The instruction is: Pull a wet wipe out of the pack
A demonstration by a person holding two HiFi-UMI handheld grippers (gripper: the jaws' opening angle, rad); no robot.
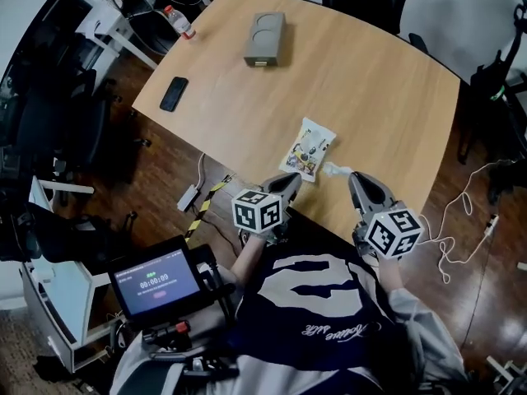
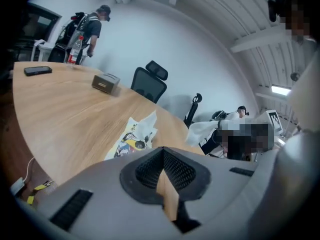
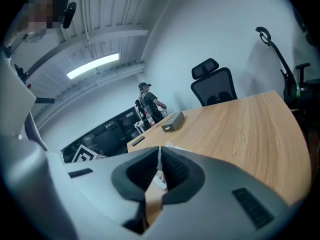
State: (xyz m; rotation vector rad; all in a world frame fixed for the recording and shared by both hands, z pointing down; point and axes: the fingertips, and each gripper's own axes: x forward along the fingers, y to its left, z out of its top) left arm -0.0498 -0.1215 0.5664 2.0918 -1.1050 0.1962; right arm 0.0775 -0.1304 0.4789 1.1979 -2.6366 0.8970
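Note:
The wet wipe pack (image 1: 308, 148), white with cartoon print, lies flat near the wooden table's (image 1: 370, 97) front edge; it also shows in the left gripper view (image 2: 131, 136). My right gripper (image 1: 352, 178) hovers just right of the pack, shut on a white wet wipe (image 1: 336, 170) that hangs free of the pack (image 2: 204, 130). A thin white edge of it shows between the pads in the right gripper view (image 3: 159, 156). My left gripper (image 1: 292, 179) is just in front of the pack, raised off it. It is shut, with nothing between its pads (image 2: 163, 154).
A grey box (image 1: 265, 38), a black phone (image 1: 174, 93) and a bottle (image 1: 179, 21) sit at the far left of the table. Office chairs (image 2: 150, 81) stand beyond it. A small screen (image 1: 156, 285) and cables lie on the floor at the left. A person (image 2: 92, 26) stands far back.

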